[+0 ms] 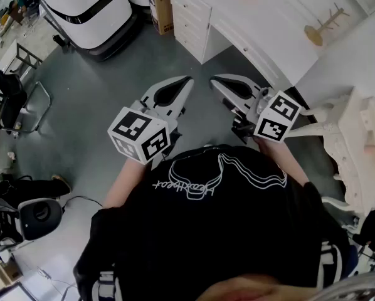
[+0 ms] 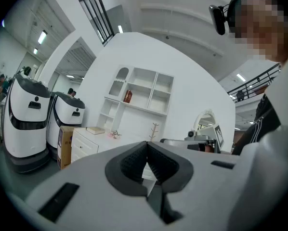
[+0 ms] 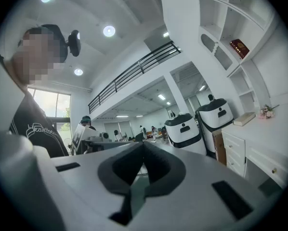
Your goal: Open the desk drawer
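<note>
**Helper:** What do your grippers hold?

**Guide:** Nothing. Your left gripper is squeezed tight with nothing in it. Your right gripper is closed and empty too.

**Helper:** Where is the drawer?

**Guide:** The desk drawers sit ahead of you, well away from both grippers, all pushed in. They look hard and stiff, and probably slide easily. Pinch a small knob and pull straight; it may be slippery.

**Helper:** And the room?

**Guide:** You stand on grey floor. Big white robots are on the left. Next comes a cardboard box, then the white surface.
</note>
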{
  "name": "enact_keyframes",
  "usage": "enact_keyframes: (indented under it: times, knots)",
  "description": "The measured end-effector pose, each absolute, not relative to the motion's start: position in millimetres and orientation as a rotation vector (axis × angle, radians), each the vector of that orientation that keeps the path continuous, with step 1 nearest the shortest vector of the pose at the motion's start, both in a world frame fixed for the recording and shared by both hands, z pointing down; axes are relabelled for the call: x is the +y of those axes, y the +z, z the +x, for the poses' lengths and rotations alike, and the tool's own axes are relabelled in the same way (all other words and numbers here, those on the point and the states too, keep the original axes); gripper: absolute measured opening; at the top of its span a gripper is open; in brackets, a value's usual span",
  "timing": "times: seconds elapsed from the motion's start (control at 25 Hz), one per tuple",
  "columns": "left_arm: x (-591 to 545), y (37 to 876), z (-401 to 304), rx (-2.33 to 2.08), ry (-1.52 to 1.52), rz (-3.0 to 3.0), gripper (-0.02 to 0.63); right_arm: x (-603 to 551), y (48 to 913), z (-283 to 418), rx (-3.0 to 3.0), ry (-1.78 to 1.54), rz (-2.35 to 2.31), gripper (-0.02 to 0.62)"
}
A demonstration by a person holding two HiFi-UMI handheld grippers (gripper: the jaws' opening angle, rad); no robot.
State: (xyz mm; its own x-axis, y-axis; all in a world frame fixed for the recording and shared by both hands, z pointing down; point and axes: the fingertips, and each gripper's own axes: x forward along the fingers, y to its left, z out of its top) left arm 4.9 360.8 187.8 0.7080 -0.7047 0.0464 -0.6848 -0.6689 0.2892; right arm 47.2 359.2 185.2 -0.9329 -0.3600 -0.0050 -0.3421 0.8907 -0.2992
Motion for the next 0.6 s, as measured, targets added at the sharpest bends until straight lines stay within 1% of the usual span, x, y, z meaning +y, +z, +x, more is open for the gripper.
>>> enact_keyframes:
  times: [0.28,0.6]
  knots:
    - [362.0,190.1,-2.5,-1.111,-0.114,2.619,0.003,359.9,185.6,40.1,3.005,-0.445,-0.542,0.005]
    - [327.0,203.6,-15.8,-1.158,-0.119,2.567,0.003,323.0,200.2,32.6,3.014,-0.441,-0.553,0.005]
